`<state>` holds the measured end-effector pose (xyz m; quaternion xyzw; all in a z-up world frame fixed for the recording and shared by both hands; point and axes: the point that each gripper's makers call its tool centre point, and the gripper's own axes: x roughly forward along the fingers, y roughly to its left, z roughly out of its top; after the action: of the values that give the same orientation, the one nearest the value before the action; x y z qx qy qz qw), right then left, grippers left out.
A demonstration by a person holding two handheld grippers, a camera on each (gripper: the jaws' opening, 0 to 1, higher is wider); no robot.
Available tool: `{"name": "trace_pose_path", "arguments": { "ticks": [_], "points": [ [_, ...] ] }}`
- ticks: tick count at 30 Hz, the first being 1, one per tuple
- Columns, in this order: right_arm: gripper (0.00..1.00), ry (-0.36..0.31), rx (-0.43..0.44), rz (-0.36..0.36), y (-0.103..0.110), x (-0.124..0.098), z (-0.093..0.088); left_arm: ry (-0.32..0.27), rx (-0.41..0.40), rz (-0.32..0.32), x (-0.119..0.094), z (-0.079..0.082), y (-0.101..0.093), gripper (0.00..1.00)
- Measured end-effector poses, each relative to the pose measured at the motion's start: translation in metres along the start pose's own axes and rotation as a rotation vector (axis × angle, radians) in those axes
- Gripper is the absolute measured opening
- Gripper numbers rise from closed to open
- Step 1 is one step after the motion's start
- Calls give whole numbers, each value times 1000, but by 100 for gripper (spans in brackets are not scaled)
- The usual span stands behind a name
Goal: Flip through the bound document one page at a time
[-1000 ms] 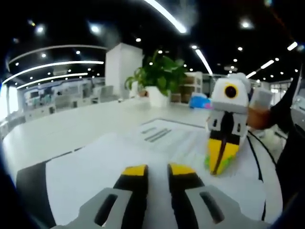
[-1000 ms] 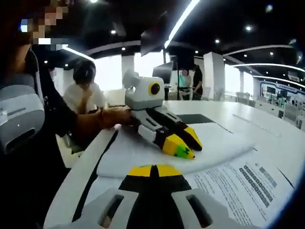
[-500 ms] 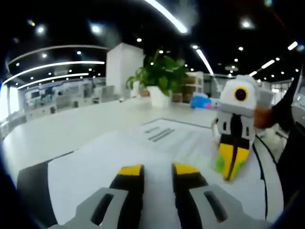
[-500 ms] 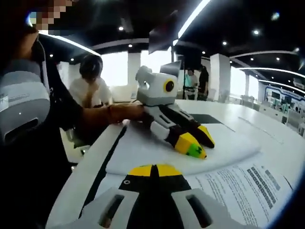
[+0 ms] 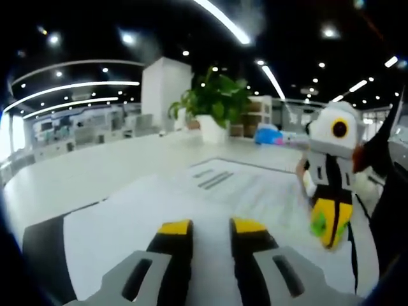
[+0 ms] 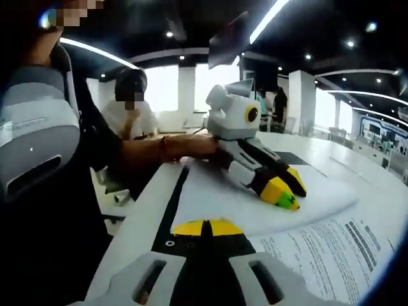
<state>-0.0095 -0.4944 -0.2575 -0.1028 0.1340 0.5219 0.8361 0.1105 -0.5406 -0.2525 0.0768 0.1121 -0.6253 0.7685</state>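
Potted plant [image 5: 213, 102] beyond document [image 5: 236, 191]

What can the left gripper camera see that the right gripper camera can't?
The left gripper view has a leafy green plant in a white pot far back on the table, and a blue thing too blurry to name. Its own left gripper has jaws parted over a white page.

The right gripper view has a person sitting behind, and printed text you can almost read on the page. Its own right gripper has jaws closed.

Both views have the white table, the open bound document, and the ceiling lights.
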Motion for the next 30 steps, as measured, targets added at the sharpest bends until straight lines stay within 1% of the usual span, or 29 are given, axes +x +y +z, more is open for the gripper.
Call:
{"name": "trace_pose_path", "arguments": {
  "ticks": [16,19,30],
  "points": [
    [4,-10,2,7,7,1,1,-3,2,0,0,1,1,25],
    [4,-10,2,18,10,1,2,-3,0,-1,0,1,1,25],
    [4,-8,13,24,11,1,1,-4,4,-2,0,1,0,25]
  ]
}}
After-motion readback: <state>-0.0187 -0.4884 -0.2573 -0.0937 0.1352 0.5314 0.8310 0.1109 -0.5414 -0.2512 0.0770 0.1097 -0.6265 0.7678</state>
